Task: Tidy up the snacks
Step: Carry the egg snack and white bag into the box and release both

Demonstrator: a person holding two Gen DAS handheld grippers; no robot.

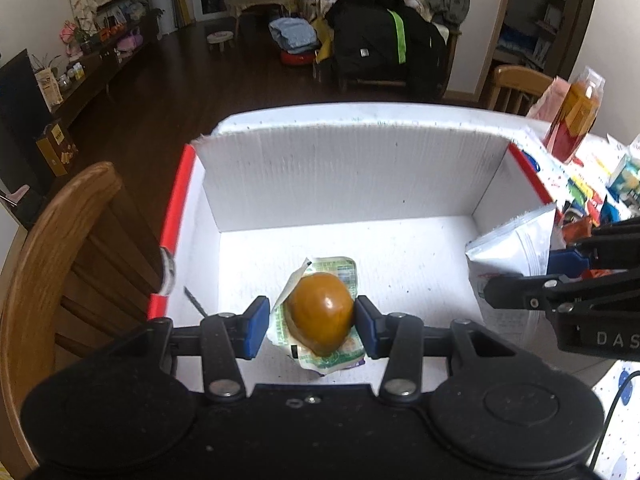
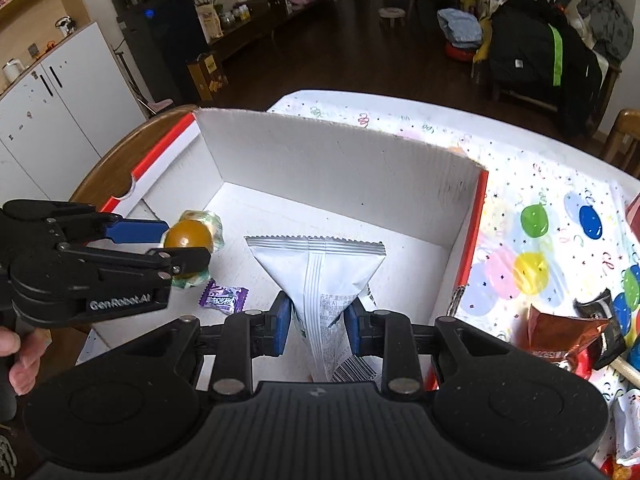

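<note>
Left wrist view: left gripper [image 1: 310, 322] clenched on a round amber-brown snack in a crinkled green-and-white wrapper [image 1: 320, 312], blue pads [image 1: 256, 332] pressed against both sides, held over the floor of an open white cardboard box with red edges [image 1: 344, 172]. Right gripper [image 1: 532, 280] at the right edge, over the box's right wall, grasping a silver-white foil pouch [image 1: 516, 244]. Tall orange-and-red packet [image 1: 576, 116] upright on the table beyond the box's right wall. Curved wooden chair back [image 1: 60, 240] just left of the box.

Right wrist view: same pouch [image 2: 324, 276] pinched low down between blue pads [image 2: 282, 326], its crimped top edge pointing away over the box interior [image 2: 332, 172]. Left gripper [image 2: 182, 246] entering from the left with the wrapped amber snack [image 2: 188, 236], a hand [image 2: 18, 360] behind it. Small purple wrapped candy [image 2: 223, 298] lying on the box floor between the two grippers. Balloon-print tablecloth [image 2: 532, 220] to the right, with a brown-red foil packet [image 2: 560, 336] on it near the box's right wall.
</note>
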